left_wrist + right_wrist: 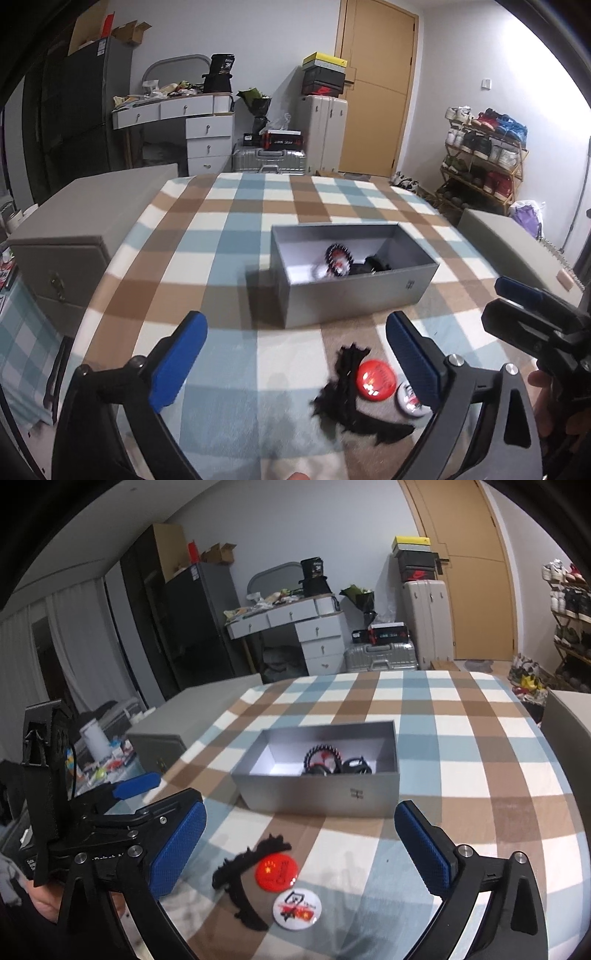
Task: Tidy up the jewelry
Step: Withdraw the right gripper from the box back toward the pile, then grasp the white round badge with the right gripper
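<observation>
An open grey box (351, 291) (321, 794) stands on the checked blanket (221, 229). Inside it lie a black beaded bracelet (338, 258) (321, 760) and other dark pieces. On the blanket in front of the box lie a black lacy band (347, 380) (240, 867), a red round badge (375, 380) (276, 872) and a white round badge (410, 400) (295, 910). My left gripper (295, 325) (147, 786) is open over these pieces. My right gripper (303, 812) (517, 295) is open too, close on its right. Neither holds anything.
A grey chest (92, 221) stands at the blanket's left edge and another grey block (517, 243) at the right. Behind are a white desk with drawers (207, 133), suitcases (325, 133), a wooden door (376, 85) and a shoe rack (484, 162).
</observation>
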`<state>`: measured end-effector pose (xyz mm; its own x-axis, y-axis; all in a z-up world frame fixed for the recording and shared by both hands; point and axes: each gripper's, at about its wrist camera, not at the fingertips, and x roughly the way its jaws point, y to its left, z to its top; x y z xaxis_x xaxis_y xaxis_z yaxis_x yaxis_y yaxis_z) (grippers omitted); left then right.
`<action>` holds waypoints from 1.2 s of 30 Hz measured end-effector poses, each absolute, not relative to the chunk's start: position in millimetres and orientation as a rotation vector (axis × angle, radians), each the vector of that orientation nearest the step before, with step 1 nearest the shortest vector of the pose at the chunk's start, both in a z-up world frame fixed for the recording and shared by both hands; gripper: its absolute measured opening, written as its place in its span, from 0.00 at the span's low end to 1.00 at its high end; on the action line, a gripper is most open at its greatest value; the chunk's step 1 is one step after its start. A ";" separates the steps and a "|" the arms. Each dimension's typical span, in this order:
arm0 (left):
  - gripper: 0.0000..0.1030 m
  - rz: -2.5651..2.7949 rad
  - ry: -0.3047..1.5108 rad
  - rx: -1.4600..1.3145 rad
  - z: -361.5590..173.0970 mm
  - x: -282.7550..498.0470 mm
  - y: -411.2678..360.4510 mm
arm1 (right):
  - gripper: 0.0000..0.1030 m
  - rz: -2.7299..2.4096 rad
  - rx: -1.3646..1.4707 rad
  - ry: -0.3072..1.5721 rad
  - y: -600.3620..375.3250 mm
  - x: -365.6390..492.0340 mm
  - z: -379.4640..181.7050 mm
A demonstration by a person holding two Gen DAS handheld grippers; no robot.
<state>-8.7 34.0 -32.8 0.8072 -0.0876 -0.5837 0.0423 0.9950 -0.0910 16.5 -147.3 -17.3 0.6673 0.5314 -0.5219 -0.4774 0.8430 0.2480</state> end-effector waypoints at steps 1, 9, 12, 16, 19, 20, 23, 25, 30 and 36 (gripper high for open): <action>0.93 -0.069 0.634 -0.073 -35.8 -11.0 34.9 | 1.00 0.572 0.091 0.626 -146.4 15.4 -20.3; 0.93 -0.049 0.694 -0.090 -57.4 -22.8 41.6 | 1.00 0.573 0.080 0.718 -143.6 9.0 -52.7; 0.93 -0.050 0.735 -0.107 -67.1 -25.2 43.0 | 1.00 0.571 0.064 0.751 -142.3 6.5 -63.8; 0.93 -0.052 0.767 -0.138 -75.2 -29.9 46.0 | 0.99 0.554 0.045 0.779 -143.7 2.3 -77.3; 0.93 -0.061 0.778 -0.156 -77.2 -32.5 46.4 | 0.98 0.548 0.059 0.806 -146.2 2.1 -85.0; 0.93 -0.064 0.779 -0.157 -77.5 -32.2 46.8 | 0.96 0.549 0.062 0.812 -146.3 2.0 -86.6; 0.93 -0.067 0.780 -0.150 -78.0 -33.8 45.2 | 0.87 0.544 0.042 0.822 -142.4 1.2 -89.7; 0.93 -0.074 0.781 -0.147 -78.6 -34.3 44.3 | 0.84 0.543 0.020 0.824 -137.6 0.8 -91.2; 0.93 -0.080 0.786 -0.137 -79.9 -35.7 41.9 | 0.75 0.525 -0.016 0.814 -130.3 -1.2 -92.2; 0.93 -0.075 0.788 -0.139 -80.8 -35.3 42.0 | 0.57 0.506 -0.060 0.803 -124.5 -4.2 -92.5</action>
<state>-35.3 42.0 -80.8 0.7029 -0.1193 -0.7012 0.0154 0.9882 -0.1527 -4.2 -124.5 -92.5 0.5828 0.4105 -0.7013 -0.4552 0.8798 0.1367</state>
